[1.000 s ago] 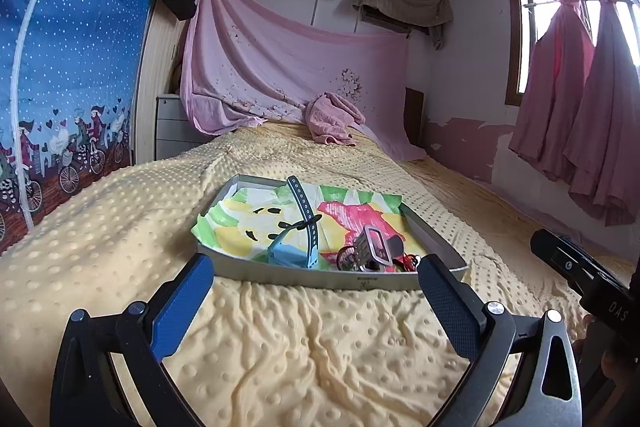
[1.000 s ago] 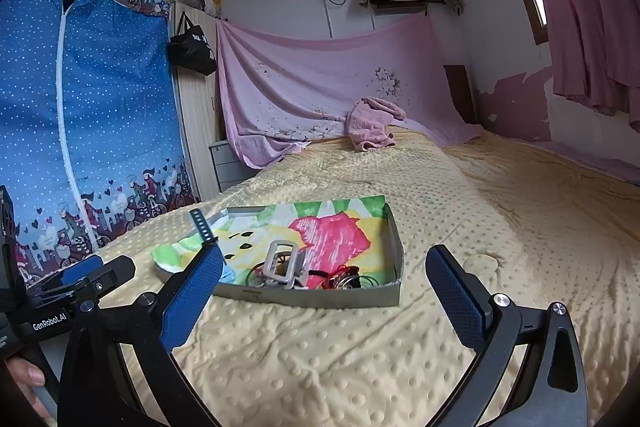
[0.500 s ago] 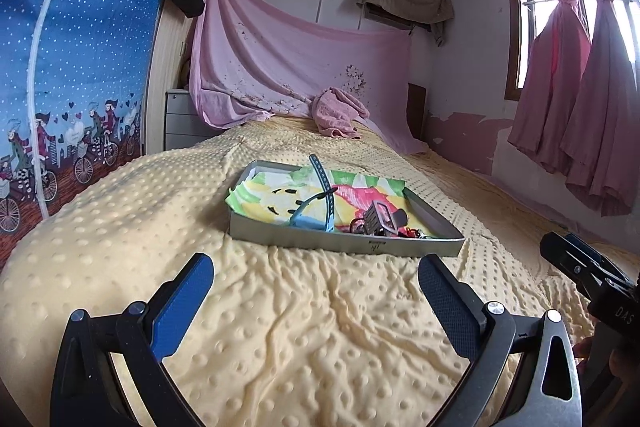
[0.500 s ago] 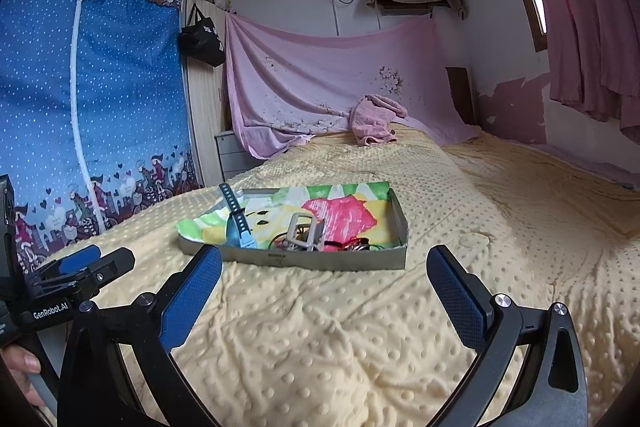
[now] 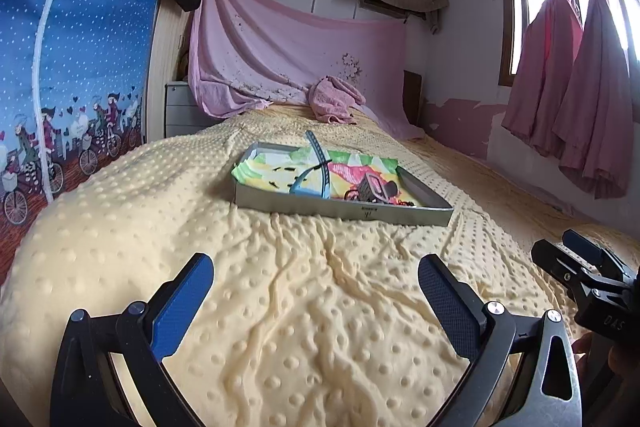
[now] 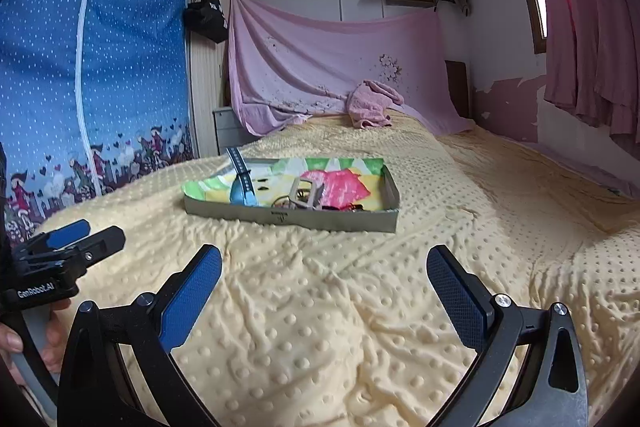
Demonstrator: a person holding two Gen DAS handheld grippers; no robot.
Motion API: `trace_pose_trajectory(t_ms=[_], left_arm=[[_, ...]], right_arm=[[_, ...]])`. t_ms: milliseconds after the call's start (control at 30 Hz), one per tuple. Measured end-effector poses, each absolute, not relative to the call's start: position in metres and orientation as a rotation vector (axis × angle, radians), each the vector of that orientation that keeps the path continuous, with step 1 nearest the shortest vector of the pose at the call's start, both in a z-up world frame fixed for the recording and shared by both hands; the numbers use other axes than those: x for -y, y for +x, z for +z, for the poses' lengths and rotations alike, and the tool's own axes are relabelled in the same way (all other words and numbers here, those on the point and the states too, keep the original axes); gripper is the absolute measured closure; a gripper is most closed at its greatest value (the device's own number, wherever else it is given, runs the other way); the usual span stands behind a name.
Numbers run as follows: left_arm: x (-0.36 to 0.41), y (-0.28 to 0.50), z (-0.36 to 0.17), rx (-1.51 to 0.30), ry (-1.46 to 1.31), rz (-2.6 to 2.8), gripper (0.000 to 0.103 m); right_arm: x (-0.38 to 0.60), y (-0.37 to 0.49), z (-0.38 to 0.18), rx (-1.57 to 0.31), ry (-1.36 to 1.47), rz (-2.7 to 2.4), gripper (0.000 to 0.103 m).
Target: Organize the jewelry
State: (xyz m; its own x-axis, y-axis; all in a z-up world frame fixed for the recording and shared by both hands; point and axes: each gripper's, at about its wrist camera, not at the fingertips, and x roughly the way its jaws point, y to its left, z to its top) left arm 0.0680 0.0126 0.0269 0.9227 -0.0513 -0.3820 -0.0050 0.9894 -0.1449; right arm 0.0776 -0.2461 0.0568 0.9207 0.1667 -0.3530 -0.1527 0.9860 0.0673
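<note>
Left tool (image 5: 316, 291) and right tool (image 6: 324, 281) hover level, spread; empty.

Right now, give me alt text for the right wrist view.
A shallow grey tray sits on a yellow dotted blanket, holding a blue watch and tangled jewelry. The right gripper hovers short of it, jaws open and empty.
</note>
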Motion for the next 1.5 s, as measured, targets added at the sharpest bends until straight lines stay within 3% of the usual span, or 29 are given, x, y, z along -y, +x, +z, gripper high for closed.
trace_pose_trajectory(t_ms=[1500], left_arm=[[-0.006,0.049,0.015,-0.362,-0.06,0.021,0.0]], right_arm=[[0.245,0.073,0.043,-0.338,0.036,0.154,0.002]])
